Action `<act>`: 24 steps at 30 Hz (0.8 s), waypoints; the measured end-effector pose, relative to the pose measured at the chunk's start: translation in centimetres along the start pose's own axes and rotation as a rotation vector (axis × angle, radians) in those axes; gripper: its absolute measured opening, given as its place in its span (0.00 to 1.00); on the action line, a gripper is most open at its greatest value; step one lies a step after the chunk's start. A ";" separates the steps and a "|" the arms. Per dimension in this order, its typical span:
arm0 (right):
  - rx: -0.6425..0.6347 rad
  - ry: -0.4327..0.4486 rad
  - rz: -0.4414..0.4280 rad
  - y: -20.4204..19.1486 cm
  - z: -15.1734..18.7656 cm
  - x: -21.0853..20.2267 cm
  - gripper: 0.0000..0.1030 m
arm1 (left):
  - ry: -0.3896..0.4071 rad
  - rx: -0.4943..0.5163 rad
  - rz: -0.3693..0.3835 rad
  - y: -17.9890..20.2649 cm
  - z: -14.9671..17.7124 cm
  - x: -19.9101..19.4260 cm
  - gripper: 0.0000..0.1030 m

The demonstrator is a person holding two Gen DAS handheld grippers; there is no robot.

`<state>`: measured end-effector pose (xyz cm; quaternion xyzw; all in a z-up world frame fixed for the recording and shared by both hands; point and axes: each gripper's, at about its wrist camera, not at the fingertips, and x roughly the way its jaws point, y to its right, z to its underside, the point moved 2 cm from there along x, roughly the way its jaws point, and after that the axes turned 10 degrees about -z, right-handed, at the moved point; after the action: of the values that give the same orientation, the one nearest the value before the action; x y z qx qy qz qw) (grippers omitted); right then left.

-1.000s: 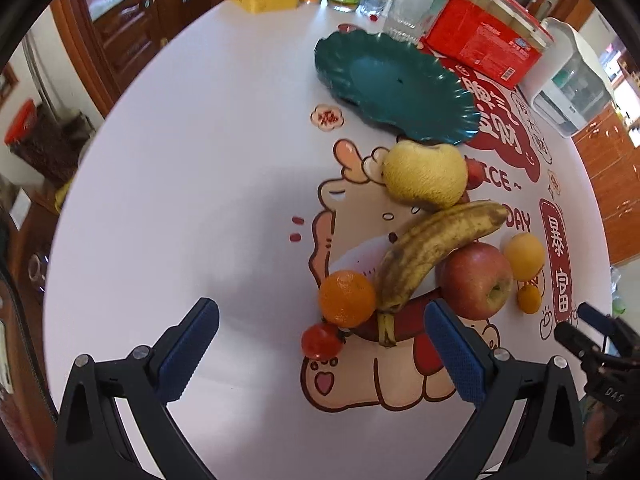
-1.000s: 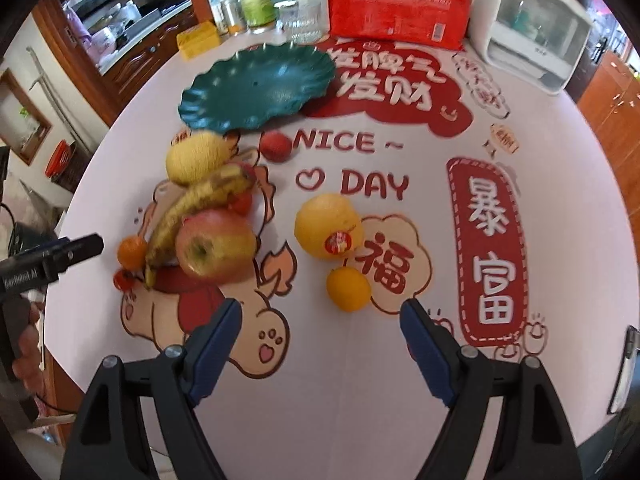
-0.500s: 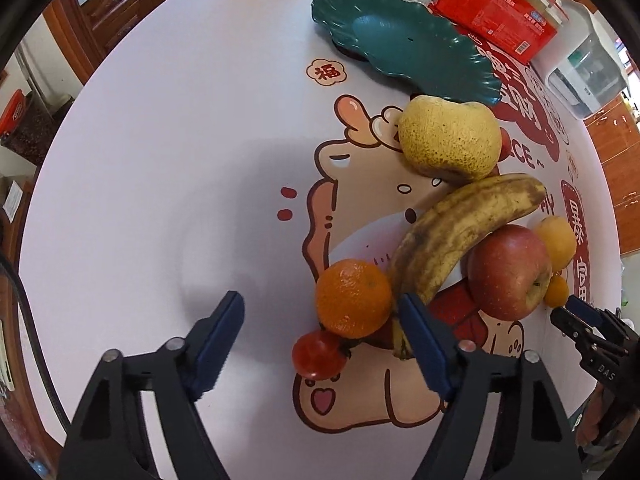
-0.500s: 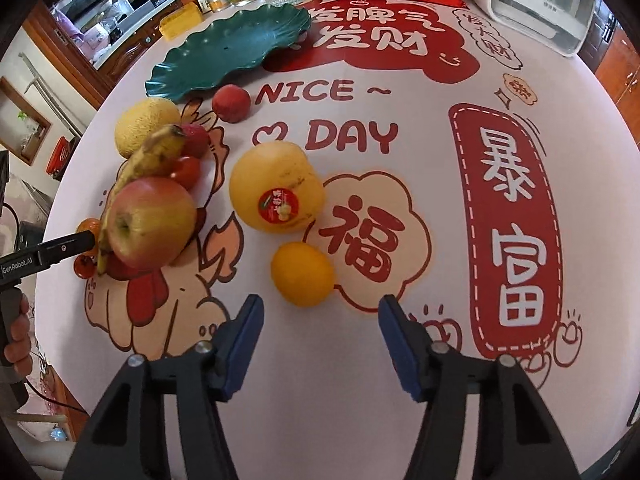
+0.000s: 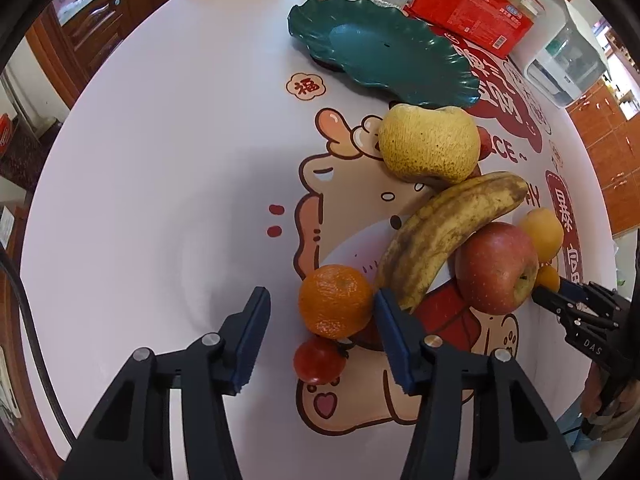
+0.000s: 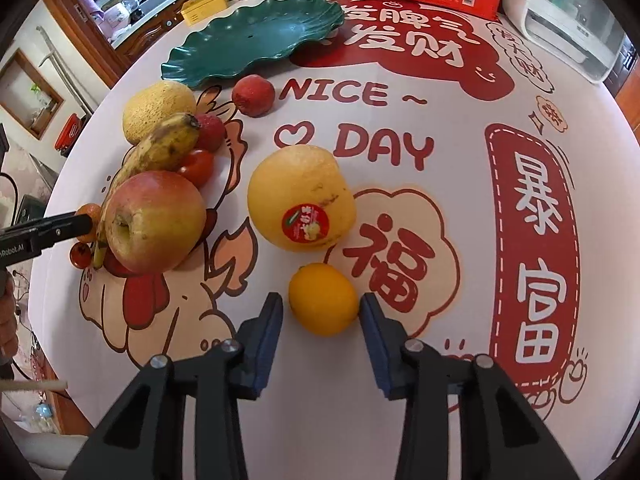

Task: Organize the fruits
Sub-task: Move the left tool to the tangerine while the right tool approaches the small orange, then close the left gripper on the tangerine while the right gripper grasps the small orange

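The left tongs [image 5: 320, 334] stand partly open around an orange [image 5: 335, 301] and a small tomato [image 5: 319, 361]; the right pad looks to be against the orange and the left pad is apart from it, so nothing is gripped. A banana [image 5: 448, 232] leans over an apple [image 5: 496, 268]. The right tongs [image 6: 322, 322] are open, straddling a small orange fruit [image 6: 323, 299] near the desk's [image 5: 160, 160] front edge, pads just beside it without clearly touching. A green plate [image 6: 256, 36] sits toward the far edge.
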<state>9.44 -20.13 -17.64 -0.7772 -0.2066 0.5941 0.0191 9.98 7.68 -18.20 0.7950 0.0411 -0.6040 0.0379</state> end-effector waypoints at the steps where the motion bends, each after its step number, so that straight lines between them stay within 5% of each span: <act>1: -0.002 0.001 0.000 0.0 -0.1 0.0 0.39 | 0.003 0.005 -0.003 -0.1 0.0 -0.1 0.49; 12: -0.013 0.004 0.003 -0.2 -0.3 0.2 0.38 | -0.002 0.029 -0.006 0.3 -1.1 0.6 0.49; 24: -0.011 0.013 0.009 0.0 -0.4 0.1 0.37 | -0.032 -0.056 0.028 0.0 -1.0 1.8 0.50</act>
<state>9.87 -20.04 -17.62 -0.7820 -0.2060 0.5881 0.0134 11.46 7.83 -19.70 0.7844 0.0464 -0.6146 0.0691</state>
